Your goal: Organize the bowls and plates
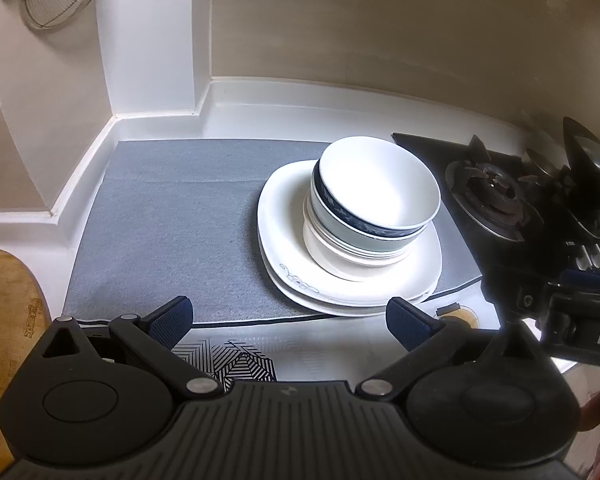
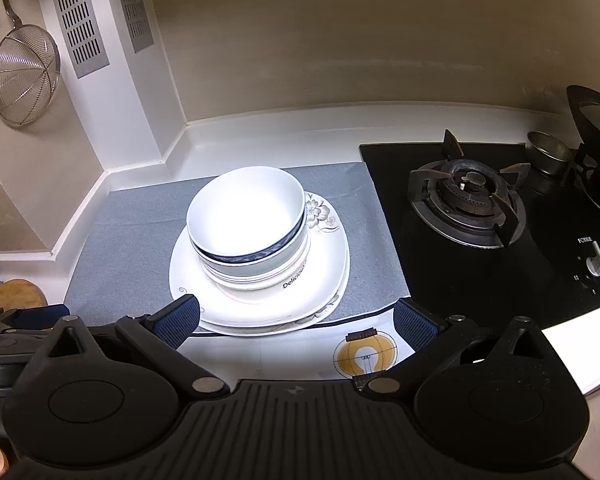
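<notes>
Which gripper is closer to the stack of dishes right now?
Right. The right gripper sits open right at the stack, one fingertip at the plate rim. The left gripper, also open, hangs back left of it.

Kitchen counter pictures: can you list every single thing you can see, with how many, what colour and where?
bowls: a nested stack, exact count unclear, white on top with blue-banded ones beneath, on the plates.
plates: a stack, count unclear, white with patterned rims, on the mat.
mat: one, grey, on the white counter.
gas stove: one, black, right of the mat.
wire strainer: one, silver, hanging on the left wall.
wooden board: one, brown, far left.
left gripper: one, black with blue pads, open, empty.
right gripper: one, same colours, open, empty.
</notes>
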`<act>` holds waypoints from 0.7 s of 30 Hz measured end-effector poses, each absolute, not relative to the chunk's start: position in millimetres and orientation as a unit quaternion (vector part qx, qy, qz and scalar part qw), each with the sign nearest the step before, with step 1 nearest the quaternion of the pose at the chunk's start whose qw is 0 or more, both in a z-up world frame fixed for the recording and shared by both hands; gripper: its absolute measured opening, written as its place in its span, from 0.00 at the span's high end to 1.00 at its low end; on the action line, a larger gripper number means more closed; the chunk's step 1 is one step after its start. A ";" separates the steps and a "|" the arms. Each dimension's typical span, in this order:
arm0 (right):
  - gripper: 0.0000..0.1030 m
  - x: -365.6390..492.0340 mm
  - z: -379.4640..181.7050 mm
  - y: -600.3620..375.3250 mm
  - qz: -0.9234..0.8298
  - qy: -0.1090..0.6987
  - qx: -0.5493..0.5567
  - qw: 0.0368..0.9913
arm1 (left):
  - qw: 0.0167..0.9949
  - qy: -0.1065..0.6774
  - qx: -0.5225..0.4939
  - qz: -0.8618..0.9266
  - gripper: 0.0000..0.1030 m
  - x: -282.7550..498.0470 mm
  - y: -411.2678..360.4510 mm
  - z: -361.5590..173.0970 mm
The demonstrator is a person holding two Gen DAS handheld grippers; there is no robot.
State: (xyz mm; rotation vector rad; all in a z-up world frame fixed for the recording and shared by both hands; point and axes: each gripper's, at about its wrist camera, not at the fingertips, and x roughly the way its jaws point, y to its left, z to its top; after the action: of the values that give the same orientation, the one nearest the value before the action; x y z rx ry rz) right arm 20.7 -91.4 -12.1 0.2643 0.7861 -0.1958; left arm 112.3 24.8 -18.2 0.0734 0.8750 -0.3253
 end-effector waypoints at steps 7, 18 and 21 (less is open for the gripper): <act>0.00 22.1 -13.3 -91.4 -0.094 0.382 0.133 0.910 | 0.893 0.421 0.038 -0.154 0.00 114.2 25.0 -19.2; 0.00 32.7 -16.8 -90.1 -0.082 0.382 0.131 0.911 | 0.893 0.423 0.040 -0.147 0.00 121.5 29.9 -20.4; 0.00 34.7 -17.4 -89.7 -0.082 0.383 0.133 0.911 | 0.893 0.423 0.040 -0.147 0.00 122.8 29.6 -20.6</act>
State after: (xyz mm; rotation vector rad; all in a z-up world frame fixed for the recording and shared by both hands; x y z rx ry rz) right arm 34.7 -89.7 -17.4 0.2734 0.7889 -0.1688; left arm 122.8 29.6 -20.6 0.0838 0.8786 -0.3055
